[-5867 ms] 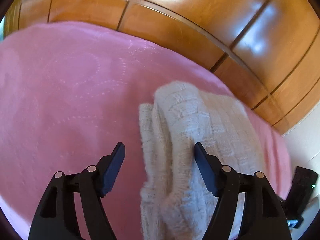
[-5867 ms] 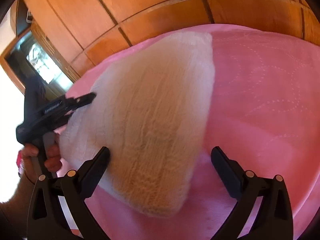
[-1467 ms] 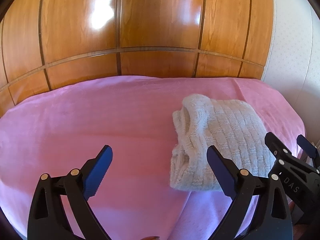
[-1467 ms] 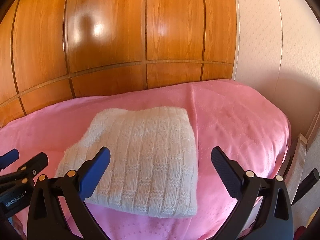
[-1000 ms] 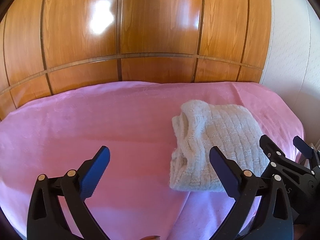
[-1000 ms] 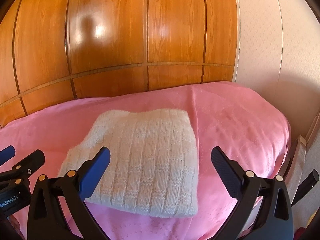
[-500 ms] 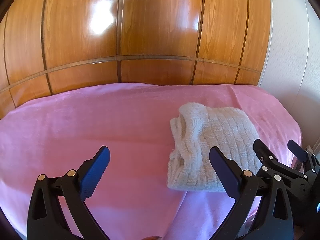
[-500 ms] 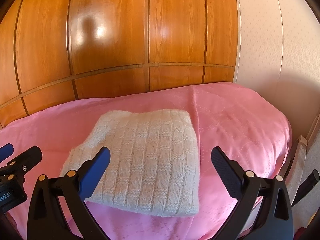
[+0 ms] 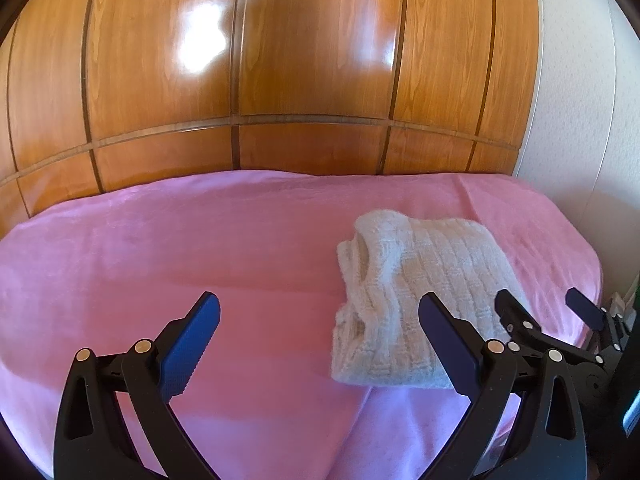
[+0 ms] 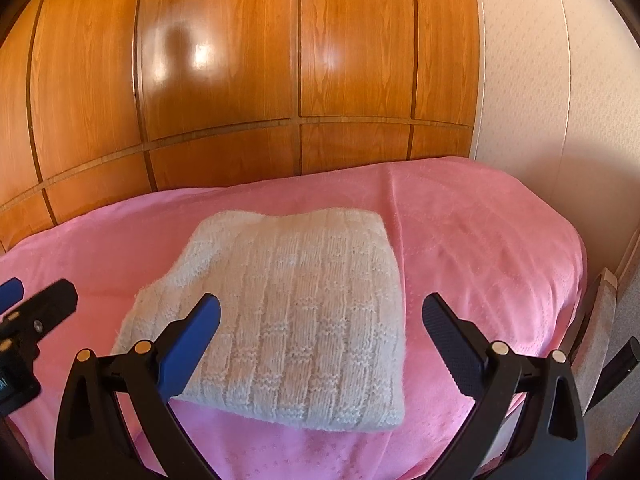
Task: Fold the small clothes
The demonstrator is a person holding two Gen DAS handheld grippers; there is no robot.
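Note:
A cream knitted garment lies folded in a neat rectangle on the pink blanket; in the right wrist view the garment fills the middle. My left gripper is open and empty, held back from the bed with the garment off its right finger. My right gripper is open and empty, held just above the garment's near edge. The right gripper also shows in the left wrist view, and the left gripper shows at the left edge of the right wrist view.
A glossy wooden panelled wall stands behind the bed. A pale wall closes the right side. The blanket's right edge drops off next to a chair-like frame.
Over the last seconds both grippers let go of the garment and pulled back from the bed. In the last second they drifted back only slightly; the garment has stayed still.

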